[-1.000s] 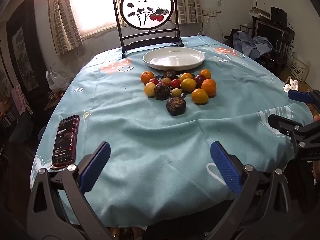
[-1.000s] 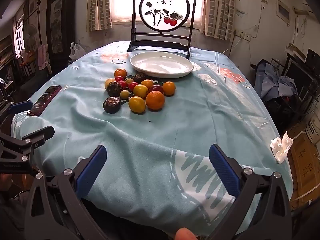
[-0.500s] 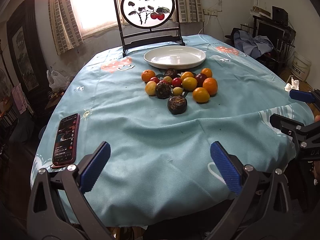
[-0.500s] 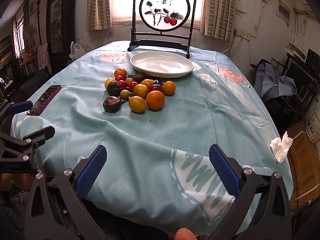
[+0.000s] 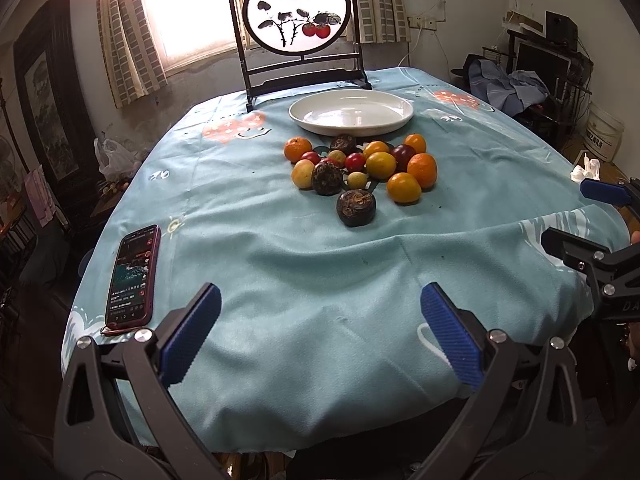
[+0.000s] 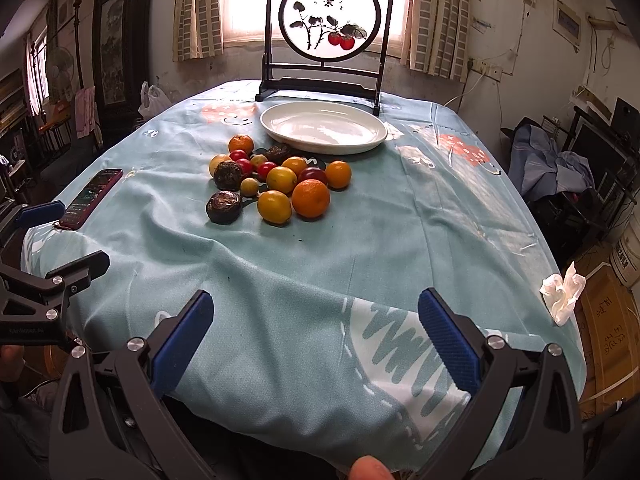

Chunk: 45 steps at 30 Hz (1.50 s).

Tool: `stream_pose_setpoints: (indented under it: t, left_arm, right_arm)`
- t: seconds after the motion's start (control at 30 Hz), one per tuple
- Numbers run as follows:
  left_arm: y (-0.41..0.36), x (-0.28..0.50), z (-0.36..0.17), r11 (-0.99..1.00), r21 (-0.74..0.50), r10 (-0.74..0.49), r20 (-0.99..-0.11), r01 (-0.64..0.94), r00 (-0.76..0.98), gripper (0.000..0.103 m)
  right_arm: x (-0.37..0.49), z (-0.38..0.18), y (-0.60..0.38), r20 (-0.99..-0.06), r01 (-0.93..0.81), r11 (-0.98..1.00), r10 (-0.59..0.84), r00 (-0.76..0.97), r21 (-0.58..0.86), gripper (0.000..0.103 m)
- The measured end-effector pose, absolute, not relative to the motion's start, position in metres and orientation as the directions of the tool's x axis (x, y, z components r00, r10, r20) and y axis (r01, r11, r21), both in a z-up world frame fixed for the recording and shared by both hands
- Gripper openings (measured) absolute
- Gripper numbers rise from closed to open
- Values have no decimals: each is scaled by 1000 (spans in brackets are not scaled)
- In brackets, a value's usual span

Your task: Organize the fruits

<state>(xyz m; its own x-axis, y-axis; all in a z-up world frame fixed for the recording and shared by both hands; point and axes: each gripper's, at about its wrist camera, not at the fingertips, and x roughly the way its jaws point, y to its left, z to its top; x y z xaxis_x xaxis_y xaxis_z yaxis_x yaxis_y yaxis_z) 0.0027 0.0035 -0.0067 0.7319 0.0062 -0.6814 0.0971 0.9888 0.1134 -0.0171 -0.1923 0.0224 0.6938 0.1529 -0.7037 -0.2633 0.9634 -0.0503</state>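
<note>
Task unstarted: my left gripper and right gripper, fingers spread and empty, face the fruits heaped before the bare plate.

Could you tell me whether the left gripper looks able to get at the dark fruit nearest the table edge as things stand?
Probably yes: the left gripper is open, and only bare tablecloth lies before the dark fruit, which stands apart from the pile.

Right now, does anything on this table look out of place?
Yes. A phone lies at the table's left edge with its screen lit, apart from the fruit pile, which sits loose on the tablecloth while the white plate is empty.
</note>
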Motion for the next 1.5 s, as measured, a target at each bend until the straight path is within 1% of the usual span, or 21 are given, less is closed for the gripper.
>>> stream_pose_setpoints:
  t: [1.23, 1.33, 1.4, 1.5]
  left_arm:
    - [2, 4, -13, 988, 120, 13, -692, 97, 721, 101]
    - [2, 5, -17, 988, 118, 14, -699, 97, 715, 101]
    - [1, 6, -21, 988, 118, 17, -707, 95, 707, 101]
    - [1, 9, -26, 989, 116, 16, -716, 95, 698, 101]
  right_arm:
    - [-16, 25, -194, -708, -262, 964, 153, 690, -47, 102]
    - [-16, 20, -194, -705, -277, 960, 176, 687, -30, 102]
    - [-15, 17, -197, -701, -299, 954, 217, 680, 6, 102]
    - [-13, 21, -199, -683, -311, 950, 249, 687, 33, 102]
